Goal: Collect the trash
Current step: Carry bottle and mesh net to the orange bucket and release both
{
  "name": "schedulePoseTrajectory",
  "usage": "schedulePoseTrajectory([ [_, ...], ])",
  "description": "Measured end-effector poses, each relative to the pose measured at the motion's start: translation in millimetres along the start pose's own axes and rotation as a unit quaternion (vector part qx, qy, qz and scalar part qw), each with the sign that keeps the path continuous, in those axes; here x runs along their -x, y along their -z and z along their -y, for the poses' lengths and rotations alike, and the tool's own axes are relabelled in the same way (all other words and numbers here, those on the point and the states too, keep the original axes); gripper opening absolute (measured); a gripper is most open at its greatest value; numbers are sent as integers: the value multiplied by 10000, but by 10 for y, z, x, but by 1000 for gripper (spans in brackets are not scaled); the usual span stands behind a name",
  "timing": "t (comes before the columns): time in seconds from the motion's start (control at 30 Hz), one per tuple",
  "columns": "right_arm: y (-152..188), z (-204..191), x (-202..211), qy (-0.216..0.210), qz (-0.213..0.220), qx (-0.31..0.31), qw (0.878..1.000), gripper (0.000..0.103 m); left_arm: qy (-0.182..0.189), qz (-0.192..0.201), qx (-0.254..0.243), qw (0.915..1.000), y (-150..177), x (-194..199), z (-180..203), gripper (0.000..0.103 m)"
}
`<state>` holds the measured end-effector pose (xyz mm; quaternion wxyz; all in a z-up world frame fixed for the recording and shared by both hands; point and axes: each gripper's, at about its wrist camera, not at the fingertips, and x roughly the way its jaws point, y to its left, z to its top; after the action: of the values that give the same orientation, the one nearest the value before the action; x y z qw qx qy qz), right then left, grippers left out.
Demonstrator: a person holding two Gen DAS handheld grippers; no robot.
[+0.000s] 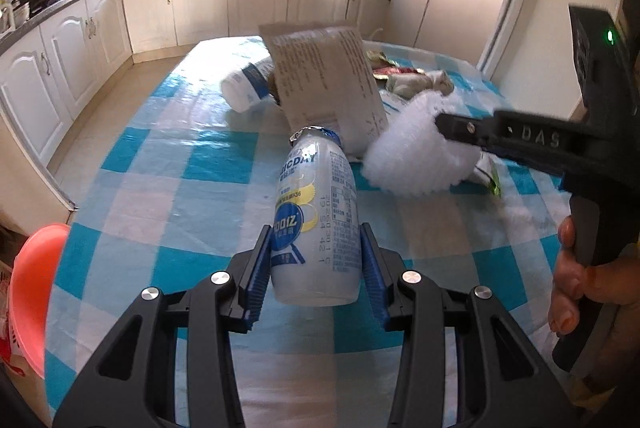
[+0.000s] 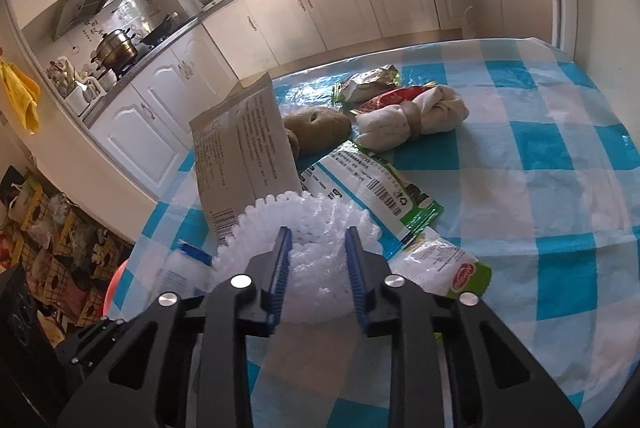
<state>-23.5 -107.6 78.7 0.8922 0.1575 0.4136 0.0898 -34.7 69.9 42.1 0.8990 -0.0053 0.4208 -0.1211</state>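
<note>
Gripping a white bottle (image 1: pixel 316 224) near its base, the left gripper (image 1: pixel 316 264) holds it at frame centre above the checked table (image 1: pixel 160 163). The right gripper (image 2: pixel 316 260) is clamped on a foam net (image 2: pixel 308 228), lower centre of its view. The bottle looks light, smooth and slippery; the foam soft and crushable, best pinched mid-body.

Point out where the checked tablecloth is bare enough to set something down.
Bare: the blue-and-white checked tablecloth right of the green-edged wrappers, and its near-left squares between the orange plastic basin and the held white drink bottle. Crowded: around the brown paper pouch.
</note>
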Motion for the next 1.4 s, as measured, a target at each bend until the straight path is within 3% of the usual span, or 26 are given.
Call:
schedulePoseTrajectory([
  [0.17, 23, -116, 145, 15, 106, 123, 9999, 25, -47, 200, 200, 9996, 7, 213, -189, 44],
  [0.33, -14, -364, 327, -235, 225, 253, 9991, 24, -169, 419, 440, 9980, 45, 460, -487, 44],
  [0.63, -52, -1493, 415, -1166, 188, 1091, 9870, 24, -848, 707, 1156, 9871, 271, 994, -1454, 44],
  [0.83, 108, -2455, 112, -1857, -223, 1759, 9665, 24, -1398, 589, 1846, 9710, 524, 1117, -2238, 44],
  [1.0, 318, -3082, -374, -1962, -653, 2167, 9541, 24, -1583, 375, 2292, 9597, 736, 1026, -2717, 44],
  [1.1, 438, -3301, -696, -1915, -950, 2270, 9501, 24, -1539, 239, 2390, 9584, 823, 909, -2875, 44],
  [1.3, 682, -3522, -1143, -1720, -1277, 2375, 9475, 36, -1528, 69, 2653, 9519, 978, 671, -3099, 52],
  [1.33, 705, -3538, -1183, -1688, -1298, 2387, 9475, 42, -1540, 50, 2681, 9510, 1001, 654, -3130, 52],
  [1.37, 717, -3543, -1229, -1705, -1347, 2351, 9474, 55, -1556, 23, 2717, 9497, 1038, 636, -3178, 55],
  [1.4, 717, -3528, -1258, -1750, -1395, 2259, 9481, 62, -1604, -18, 2774, 9473, 1074, 617, -3220, 62],
])
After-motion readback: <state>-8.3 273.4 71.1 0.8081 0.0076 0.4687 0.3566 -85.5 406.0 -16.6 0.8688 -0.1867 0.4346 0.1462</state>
